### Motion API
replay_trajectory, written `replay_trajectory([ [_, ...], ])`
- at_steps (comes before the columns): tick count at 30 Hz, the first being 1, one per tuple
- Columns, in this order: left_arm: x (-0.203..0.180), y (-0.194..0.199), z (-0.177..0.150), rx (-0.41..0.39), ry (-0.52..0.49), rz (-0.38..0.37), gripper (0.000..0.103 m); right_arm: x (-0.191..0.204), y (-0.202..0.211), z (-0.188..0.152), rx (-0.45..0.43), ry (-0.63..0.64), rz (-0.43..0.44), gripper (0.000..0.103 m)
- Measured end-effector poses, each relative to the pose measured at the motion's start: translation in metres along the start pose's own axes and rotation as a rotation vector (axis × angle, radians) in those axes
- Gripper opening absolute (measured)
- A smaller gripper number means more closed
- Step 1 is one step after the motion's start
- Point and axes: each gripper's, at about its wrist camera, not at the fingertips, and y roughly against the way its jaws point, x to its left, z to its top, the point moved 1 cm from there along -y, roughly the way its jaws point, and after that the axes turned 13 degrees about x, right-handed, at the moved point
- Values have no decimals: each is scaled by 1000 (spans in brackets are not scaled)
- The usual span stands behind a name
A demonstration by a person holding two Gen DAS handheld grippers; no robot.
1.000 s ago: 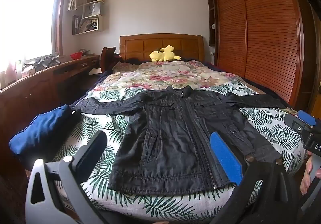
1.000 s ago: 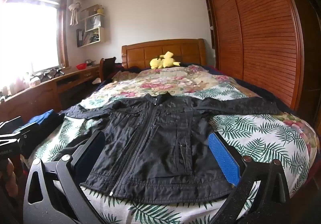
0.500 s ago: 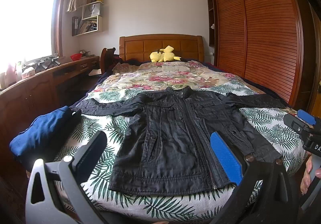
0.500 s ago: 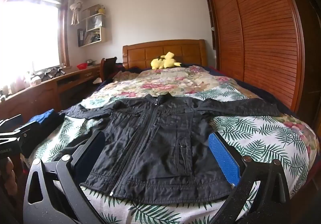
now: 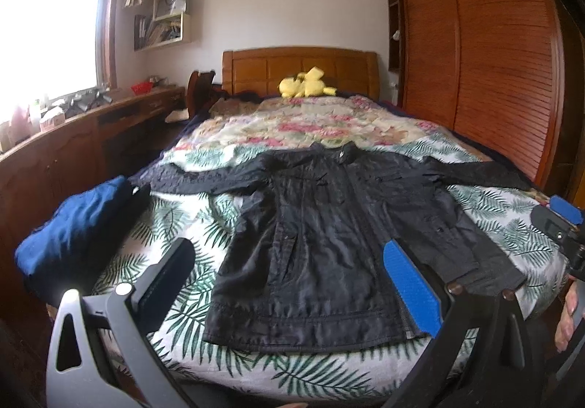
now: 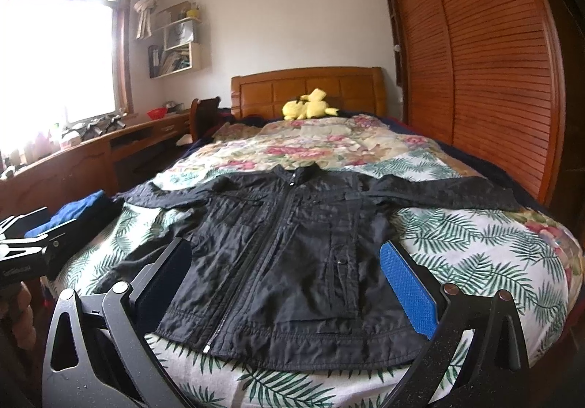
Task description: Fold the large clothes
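both grippers hover at the foot of the bed point(image 5: 512, 225), spread wide and holding nothing: the left gripper point(image 5: 292, 269) frames the jacket's lower left half, the right gripper point(image 6: 289, 269) its lower right half, and neither touches cloth.

jacket point(image 6: 292, 254) lies flat, front up and zipped, ahead of and below both grippers. its long axis runs from the hem, nearest the grippers, straight away to the collar toward the headboard point(image 6: 310, 86). both sleeves stretch out crosswise at shoulder height, making a t. the left sleeve point(image 5: 204, 181) reaches toward the blue pile point(image 5: 73, 225) at the left bed edge, its cuff just beside or touching that pile; i cannot tell which. the right sleeve point(image 6: 449, 192) ends near the right edge, by the wardrobe point(image 6: 493, 60).

judging from this, no fold is made yet, and each gripper is nearer its own sleeve, so a sleeve-in fold would suit each side in turn.

room: open quilt lies beyond the collar up to the yellow toy point(image 6: 310, 108). the hem sits close to the foot edge, so there is little slack there, and the left side is crowded by the pile.
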Motion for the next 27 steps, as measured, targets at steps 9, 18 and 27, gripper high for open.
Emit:
replay_trajectory([
  [9,49,-73,12,99,46,103,103,25,-65,15,2,83,105,103],
  [18,94,-131,33,160,75,192,103,47,-154,24,120,206,116,103],
  [27,122,-181,55,233,93,197,103,69,-222,27,243,256,163,103],
])
